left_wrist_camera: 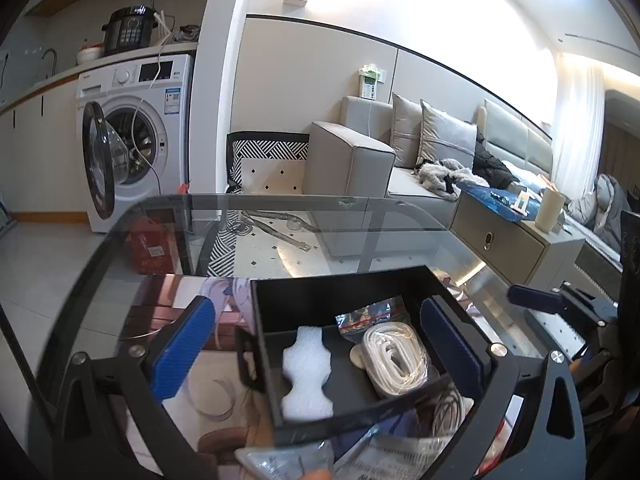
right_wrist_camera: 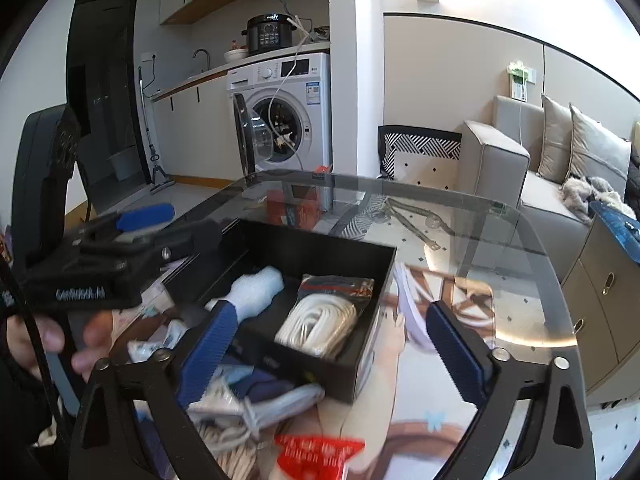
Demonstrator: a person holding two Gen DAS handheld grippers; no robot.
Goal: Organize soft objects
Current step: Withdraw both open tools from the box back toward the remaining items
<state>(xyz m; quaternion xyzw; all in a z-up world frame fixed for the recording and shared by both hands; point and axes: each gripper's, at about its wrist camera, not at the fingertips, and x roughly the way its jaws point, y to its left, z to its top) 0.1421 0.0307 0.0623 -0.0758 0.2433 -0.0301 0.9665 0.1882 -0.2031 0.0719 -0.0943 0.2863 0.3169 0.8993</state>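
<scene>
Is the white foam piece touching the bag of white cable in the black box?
Apart. The left wrist view shows bare black floor between the foam piece and the cable bag.

Clearances around the black tray on the glass table

Black tray point(right_wrist_camera: 372, 280) sits on the glass table point(right_wrist_camera: 500, 248); its upright walls block any level approach, so entry is from above only. Inside, the foam piece point(left_wrist_camera: 306, 372) fills the left side and the bagged white cable coil point(right_wrist_camera: 320, 322) the right, with a narrow strip of bare floor between. Far half of the table beyond the tray is bare. Near edge is crowded: loose cables point(right_wrist_camera: 256, 412), a red packet point(right_wrist_camera: 316, 454). Left gripper point(left_wrist_camera: 316, 348) straddles the tray's near left part, jaws wide; right gripper point(right_wrist_camera: 336, 354) stands just beside it.
</scene>
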